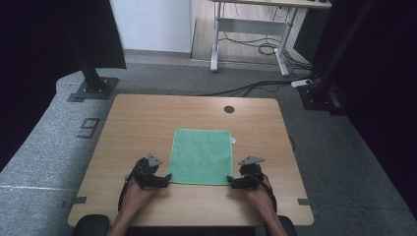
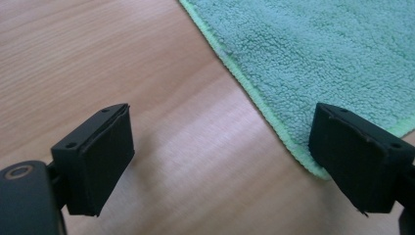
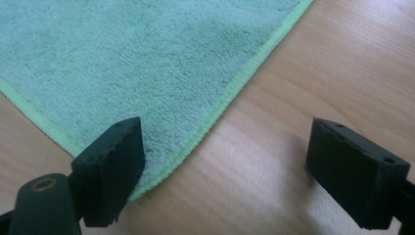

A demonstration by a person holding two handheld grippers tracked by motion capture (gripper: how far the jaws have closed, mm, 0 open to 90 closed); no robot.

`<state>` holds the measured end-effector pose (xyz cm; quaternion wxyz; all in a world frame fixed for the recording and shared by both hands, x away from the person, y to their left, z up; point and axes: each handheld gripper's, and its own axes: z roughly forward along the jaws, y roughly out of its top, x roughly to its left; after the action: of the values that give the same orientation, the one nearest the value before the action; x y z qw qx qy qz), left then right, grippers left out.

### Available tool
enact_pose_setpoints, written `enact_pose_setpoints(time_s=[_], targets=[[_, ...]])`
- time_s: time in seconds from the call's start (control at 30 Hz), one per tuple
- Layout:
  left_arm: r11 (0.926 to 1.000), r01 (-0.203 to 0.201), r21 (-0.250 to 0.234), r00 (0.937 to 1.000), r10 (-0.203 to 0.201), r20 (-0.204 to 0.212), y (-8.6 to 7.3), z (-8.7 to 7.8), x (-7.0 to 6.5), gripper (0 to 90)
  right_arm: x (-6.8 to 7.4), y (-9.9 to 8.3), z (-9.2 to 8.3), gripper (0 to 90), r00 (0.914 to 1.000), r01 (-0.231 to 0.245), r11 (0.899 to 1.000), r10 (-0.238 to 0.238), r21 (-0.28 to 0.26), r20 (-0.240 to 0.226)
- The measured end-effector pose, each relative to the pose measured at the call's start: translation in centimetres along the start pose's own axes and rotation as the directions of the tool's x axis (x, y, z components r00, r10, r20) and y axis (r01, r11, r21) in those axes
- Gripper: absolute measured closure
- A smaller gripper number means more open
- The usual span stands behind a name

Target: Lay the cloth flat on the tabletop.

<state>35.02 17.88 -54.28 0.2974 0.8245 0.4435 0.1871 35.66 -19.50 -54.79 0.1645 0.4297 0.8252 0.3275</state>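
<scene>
At the cloth's near corners, we hold both tools, left and right, spread wide (nothing gripped); next, we pinch each corner.

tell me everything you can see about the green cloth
The green cloth is a roughly square fleecy towel, like microfibre, with a lighter stitched hem and a small white tag at its far right corner. It lies flat and unfolded on the wooden table. The left tongs and right tongs stand open at its near corners, gripping nothing.
</scene>
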Motion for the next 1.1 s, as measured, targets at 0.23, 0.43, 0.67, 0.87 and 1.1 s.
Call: enact_pose_setpoints(time_s=[0.23,0.43,0.67,0.87,1.1], targets=[[0.9995,0.028,-0.017,0.9994,-0.028,0.02,-0.1,0.3,0.7,9.6,-0.5,0.5,0.6,14.1,1.0,-0.006,1.0,0.006,-0.012,0.002],[0.9992,0.03,-0.027,0.9994,-0.029,0.017,-0.1,0.5,0.7,9.2,-0.7,0.7,0.8,14.1,1.0,-0.008,1.0,0.008,-0.013,0.003],[0.9992,0.017,-0.037,0.9997,-0.016,0.016,-0.1,0.5,0.6,9.3,-0.7,0.7,0.7,17.3,0.9998,0.015,1.0,-0.015,-0.021,-0.014],[0.999,0.0,-0.044,0.9996,0.001,0.029,0.3,-0.3,0.1,10.1,-0.4,1.0,0.0,17.2,0.9991,0.04,0.999,-0.041,-0.037,-0.015],[0.9973,-0.008,-0.074,0.9988,0.012,0.047,0.5,-2.5,0.0,10.1,-0.3,1.3,-1.3,15.6,0.9985,0.052,0.997,-0.052,-0.054,-0.015]])
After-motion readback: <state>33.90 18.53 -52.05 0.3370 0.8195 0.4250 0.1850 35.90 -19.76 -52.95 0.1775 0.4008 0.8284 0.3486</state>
